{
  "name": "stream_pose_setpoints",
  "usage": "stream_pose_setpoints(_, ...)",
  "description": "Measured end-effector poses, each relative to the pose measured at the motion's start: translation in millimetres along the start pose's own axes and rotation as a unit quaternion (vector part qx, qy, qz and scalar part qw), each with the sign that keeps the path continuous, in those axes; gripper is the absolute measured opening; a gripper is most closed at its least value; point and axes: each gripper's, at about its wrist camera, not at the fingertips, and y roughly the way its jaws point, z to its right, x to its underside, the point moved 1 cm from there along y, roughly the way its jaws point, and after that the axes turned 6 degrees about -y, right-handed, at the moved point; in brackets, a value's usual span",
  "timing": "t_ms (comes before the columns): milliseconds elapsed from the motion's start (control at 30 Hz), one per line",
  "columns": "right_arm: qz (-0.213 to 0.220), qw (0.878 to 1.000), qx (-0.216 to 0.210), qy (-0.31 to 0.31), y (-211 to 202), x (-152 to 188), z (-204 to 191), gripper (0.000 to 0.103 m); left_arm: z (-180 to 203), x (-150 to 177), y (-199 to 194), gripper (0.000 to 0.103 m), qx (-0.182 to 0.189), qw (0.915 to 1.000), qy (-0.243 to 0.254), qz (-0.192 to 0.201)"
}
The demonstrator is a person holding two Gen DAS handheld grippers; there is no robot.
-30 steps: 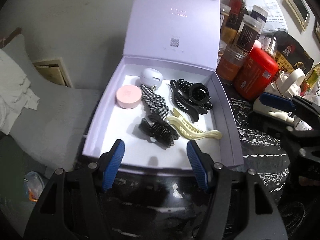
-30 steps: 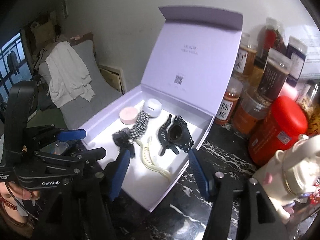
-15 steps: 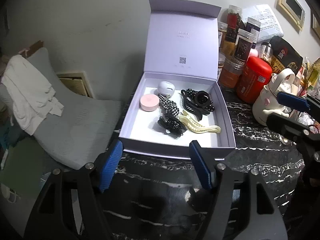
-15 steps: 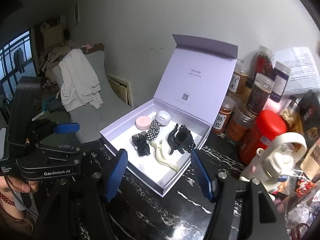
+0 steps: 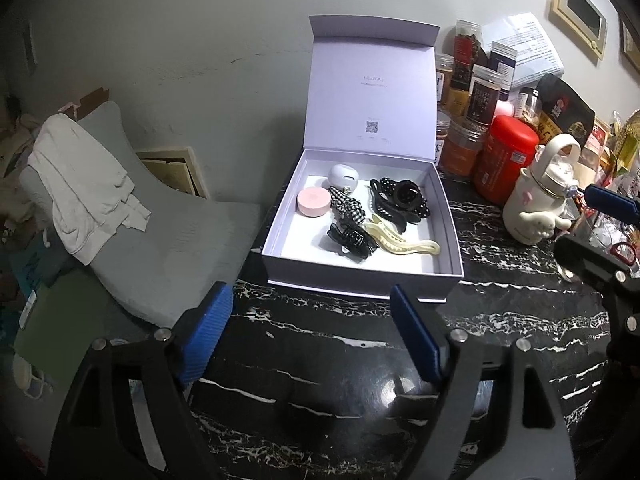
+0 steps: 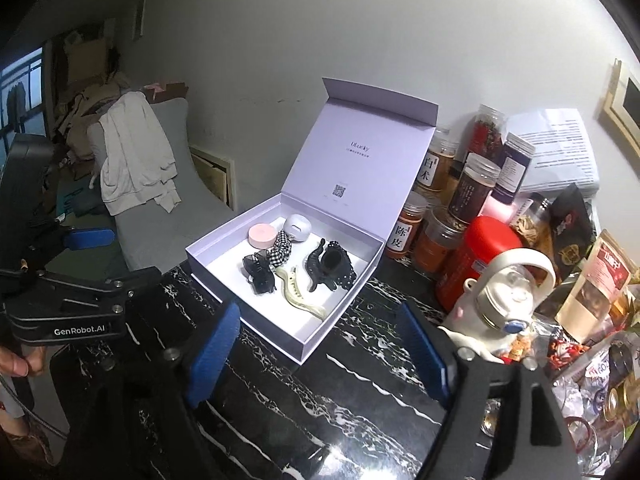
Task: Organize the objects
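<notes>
A black bench [image 5: 500,320] veined with white was seen under both cameras, set against a plain pale wall [image 5: 200,60]. To the left, off the bench's edge, a grey cushioned chair [image 5: 160,248] was draped with a white garment [image 5: 84,184]. Along the back right of the bench, spice jars [image 6: 474,188], a red canister [image 5: 506,156] and a cream kettle-shaped bottle [image 5: 540,196] were crowded together (packets and wrappers were piled further right).

The lilac box [image 5: 360,280] was found on the bench near its left edge, lid stood upright against the wall. Inside it were laid a pink round case [image 5: 314,202], a white rounded case [image 5: 343,176], a checked scrunchie [image 5: 348,208], a black dotted hair claw [image 5: 400,200], a small black claw clip [image 5: 352,240] and a cream hair clip [image 5: 400,242], the last two touching near the front.

The left hand-held gripper [image 5: 310,332] was held over bare bench just in front of the box, its blue pads [image 5: 206,334] apart and widening, nothing between them. The right hand-held gripper [image 6: 320,352] was likewise placed short of the box's near corner, its jaws parting over the marble, with nothing gripped. The box and its contents were touched by neither.
</notes>
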Motion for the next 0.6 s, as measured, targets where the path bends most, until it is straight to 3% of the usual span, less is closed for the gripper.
stream_pose_setpoints(300, -0.002, 1.000, 0.002, 0.016, -20, 26, -3, 0.083, 5, 8, -17, 0.080, -0.004, 0.9999, 0.013, 0.007)
stream_pose_setpoints(600, 0.008, 1.000, 0.009, 0.012, -36, 30, -4, 0.083, 11, 17, -35, 0.080, -0.009, 0.9994, 0.027, 0.022)
